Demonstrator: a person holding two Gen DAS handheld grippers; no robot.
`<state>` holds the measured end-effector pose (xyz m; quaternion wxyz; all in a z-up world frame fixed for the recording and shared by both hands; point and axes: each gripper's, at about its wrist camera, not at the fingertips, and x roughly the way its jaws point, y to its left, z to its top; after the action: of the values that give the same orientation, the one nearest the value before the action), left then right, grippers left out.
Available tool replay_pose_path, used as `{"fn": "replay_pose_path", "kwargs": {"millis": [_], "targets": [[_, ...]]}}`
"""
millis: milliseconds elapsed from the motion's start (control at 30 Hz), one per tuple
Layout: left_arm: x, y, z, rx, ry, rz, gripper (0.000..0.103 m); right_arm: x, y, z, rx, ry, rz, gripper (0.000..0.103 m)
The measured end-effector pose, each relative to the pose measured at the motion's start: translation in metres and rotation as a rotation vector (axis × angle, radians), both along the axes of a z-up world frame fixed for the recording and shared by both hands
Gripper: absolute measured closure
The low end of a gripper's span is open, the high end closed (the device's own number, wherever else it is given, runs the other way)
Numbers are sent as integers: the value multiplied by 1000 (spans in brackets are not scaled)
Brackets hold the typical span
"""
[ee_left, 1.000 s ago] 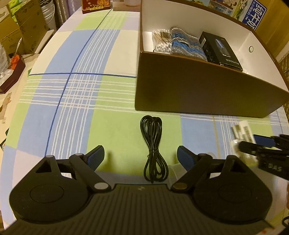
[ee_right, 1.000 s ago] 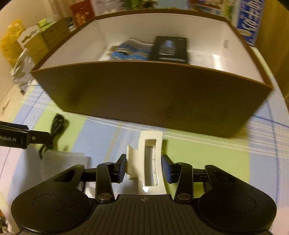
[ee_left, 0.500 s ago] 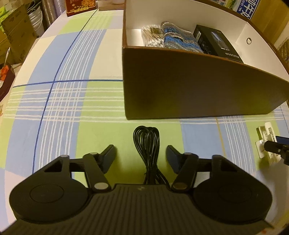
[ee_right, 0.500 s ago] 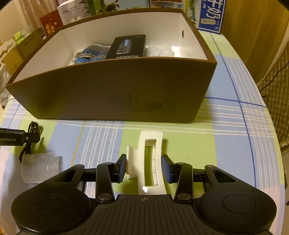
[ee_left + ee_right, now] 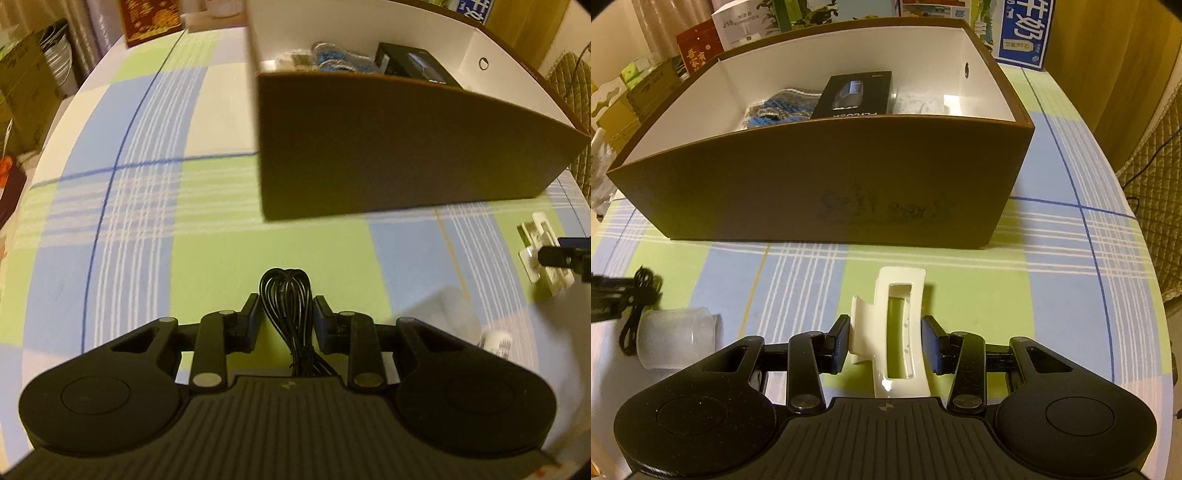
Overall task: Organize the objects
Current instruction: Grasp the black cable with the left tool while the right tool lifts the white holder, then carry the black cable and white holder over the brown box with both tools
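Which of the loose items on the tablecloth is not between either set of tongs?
The translucent plastic cup, lying on its side. The black coiled cable sits between the left tongs, the cream hair claw between the right tongs.

Left tool [image 5: 287, 320] and right tool [image 5: 885, 345], both fingers nearly closed

The matte black plastic left gripper [image 5: 287, 319] has a ribbed central housing, two round discs at the lower corners, silver and brass pivot screws, and dark blue pads. The matching black right gripper [image 5: 885, 344] shows bluer pads.
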<state>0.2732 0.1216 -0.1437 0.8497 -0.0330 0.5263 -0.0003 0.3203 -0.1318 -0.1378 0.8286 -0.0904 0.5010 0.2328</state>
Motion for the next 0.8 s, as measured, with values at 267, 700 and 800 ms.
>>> {"fn": "replay_pose_path", "kwargs": {"millis": [267, 700, 800], "targets": [[-10, 10, 2, -28, 21, 83, 76, -2, 4, -1, 5, 3, 19, 64], [-10, 3, -1, 7, 10, 105, 79, 0, 6, -4, -2, -7, 31, 62], [-12, 4, -1, 7, 7, 110, 79, 1, 8, -6, -7, -13, 44, 62]]}}
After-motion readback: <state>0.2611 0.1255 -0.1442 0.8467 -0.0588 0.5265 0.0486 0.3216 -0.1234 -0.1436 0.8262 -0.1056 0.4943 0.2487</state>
